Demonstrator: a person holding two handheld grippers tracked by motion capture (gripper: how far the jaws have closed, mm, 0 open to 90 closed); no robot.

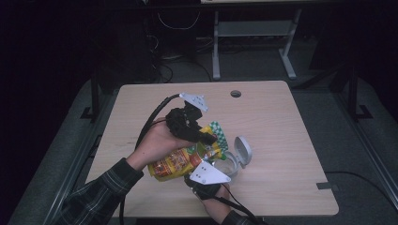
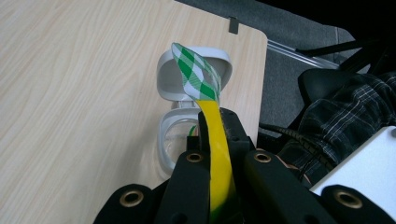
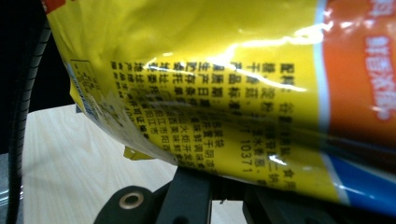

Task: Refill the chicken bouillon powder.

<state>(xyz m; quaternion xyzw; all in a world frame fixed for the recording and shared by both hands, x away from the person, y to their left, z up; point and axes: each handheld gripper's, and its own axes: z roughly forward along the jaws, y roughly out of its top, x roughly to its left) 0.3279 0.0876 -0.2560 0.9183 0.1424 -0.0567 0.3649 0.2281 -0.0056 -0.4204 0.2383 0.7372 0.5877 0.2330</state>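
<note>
A glossy yellow and orange foil snack bag [image 1: 180,161] is held tilted above a pale wooden bench [image 1: 291,154], its opened top pointing down toward a small clear plastic container [image 1: 226,165] whose white hinged lid [image 1: 243,151] stands open. The bag's green-and-white checked top strip [image 2: 196,72] is pinched between the pressed-together fingers [image 2: 233,135] of the left gripper [image 1: 197,130], seen hanging just over the container mouth. The right gripper [image 1: 204,180] is placed at the bag's lower side, close by the container; its fingers are hidden behind the foil, so their state cannot be told. A spill is judged likely if the bag's mouth drifts off the rim, or if the thin slippery strip slides from the pinch.
</note>
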